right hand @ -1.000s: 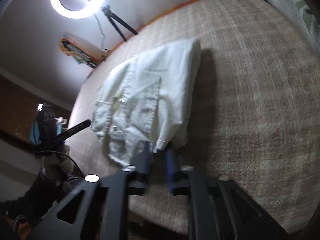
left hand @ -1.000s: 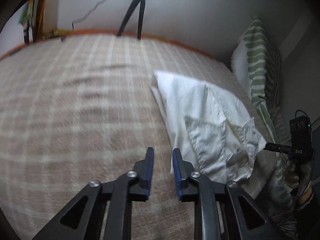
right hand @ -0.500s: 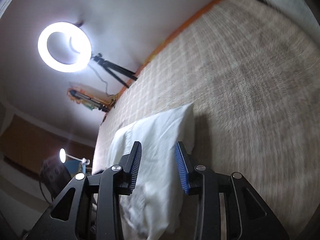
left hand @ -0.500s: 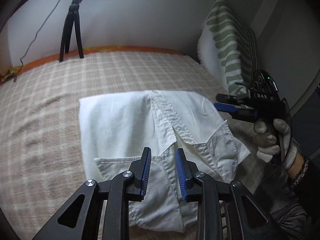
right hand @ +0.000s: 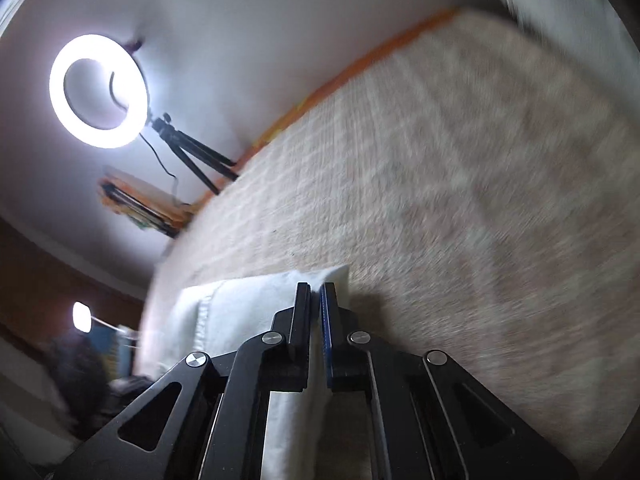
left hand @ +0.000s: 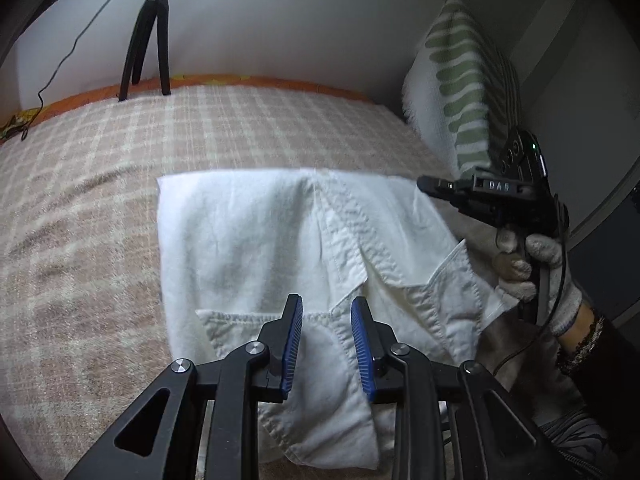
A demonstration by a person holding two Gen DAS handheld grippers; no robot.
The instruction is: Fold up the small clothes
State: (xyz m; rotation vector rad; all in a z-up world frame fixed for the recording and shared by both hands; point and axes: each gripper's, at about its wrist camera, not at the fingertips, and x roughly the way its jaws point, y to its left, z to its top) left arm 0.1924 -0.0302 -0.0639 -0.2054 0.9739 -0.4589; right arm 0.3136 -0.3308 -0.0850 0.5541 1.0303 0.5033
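A small white garment with pockets (left hand: 256,240) lies partly folded on the checked bedspread (left hand: 100,200). My left gripper (left hand: 326,312) is open, its blue pads just above the garment's near pocket seam, touching nothing. In the left wrist view my right gripper (left hand: 430,186) is at the garment's far right corner. In the right wrist view the right gripper (right hand: 316,294) has its jaws nearly together over the white cloth's (right hand: 240,312) far corner; whether cloth is pinched between them is unclear.
A green-striped pillow (left hand: 464,92) leans against the wall at right. A ring light (right hand: 100,90) on a black tripod (left hand: 148,36) stands at the bed's far edge. The bed's near edge is just below the garment.
The right gripper has moved to the garment's far corner and its jaws have closed. The left gripper has swung over the garment and stays open.
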